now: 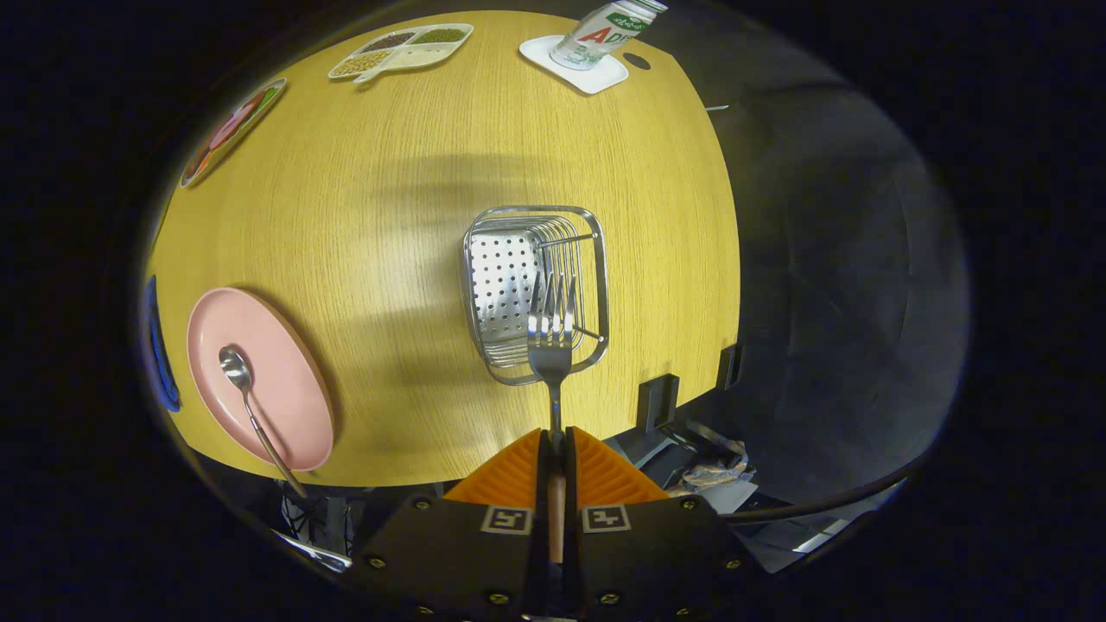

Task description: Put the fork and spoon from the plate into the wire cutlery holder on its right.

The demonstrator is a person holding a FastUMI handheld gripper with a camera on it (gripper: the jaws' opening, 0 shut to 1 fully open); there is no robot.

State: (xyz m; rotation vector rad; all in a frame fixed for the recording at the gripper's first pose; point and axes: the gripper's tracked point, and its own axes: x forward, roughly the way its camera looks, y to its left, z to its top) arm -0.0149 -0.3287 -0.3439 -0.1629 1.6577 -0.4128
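Observation:
My gripper [554, 442] is shut on the handle of a metal fork [551, 341]. The fork points forward with its tines hanging over the open top of the wire cutlery holder [501, 285], a chrome basket with a perforated plate inside, standing on the wooden table [389, 190]. To the left, near the table's front edge, lies a pink plate [285, 406]. A spoon [246, 393] rests on it, bowl toward the middle of the plate and handle sticking out past the plate's rim and the table edge.
At the back of the table stand a divided dish of beans [402, 50], a colourful plate [232, 131] at the far left, and a bottle [605, 30] on a white coaster [575, 65]. The table's right edge drops off just beyond the holder, with clutter [708, 471] on the floor.

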